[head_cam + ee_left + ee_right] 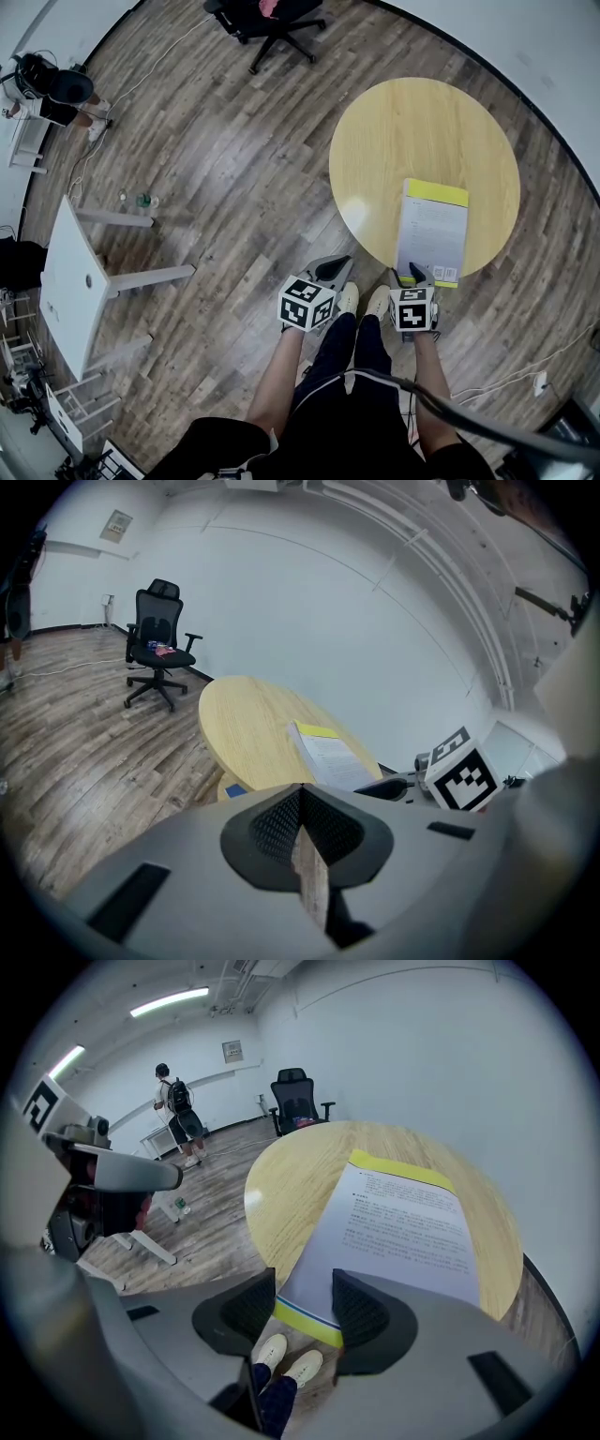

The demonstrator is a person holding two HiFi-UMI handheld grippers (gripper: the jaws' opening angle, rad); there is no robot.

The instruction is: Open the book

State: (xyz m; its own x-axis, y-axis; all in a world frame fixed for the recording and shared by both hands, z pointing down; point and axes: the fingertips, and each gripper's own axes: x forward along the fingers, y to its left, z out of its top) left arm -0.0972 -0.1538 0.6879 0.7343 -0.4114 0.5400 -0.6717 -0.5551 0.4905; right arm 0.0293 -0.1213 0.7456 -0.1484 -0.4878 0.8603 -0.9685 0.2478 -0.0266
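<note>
Straddling the near edge of the book point(431, 234) with your right claw point(304, 1299) open, you are only setting up: the book is lying closed on the bench point(375, 150), your left claw point(335, 269) is hanging shut and empty, and the cover is waiting to be lifted.

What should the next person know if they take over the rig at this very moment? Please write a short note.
Left tongs: shut, empty, held in the air beside the table.
Right tongs: open, with the near edge of the book between them; the pads do not press on it.
Book: lies flat on the round table, its near end slightly past the rim; it looks closed.
Done: only the approach.
Left: probably grip the cover at that edge and lift it open.
</note>
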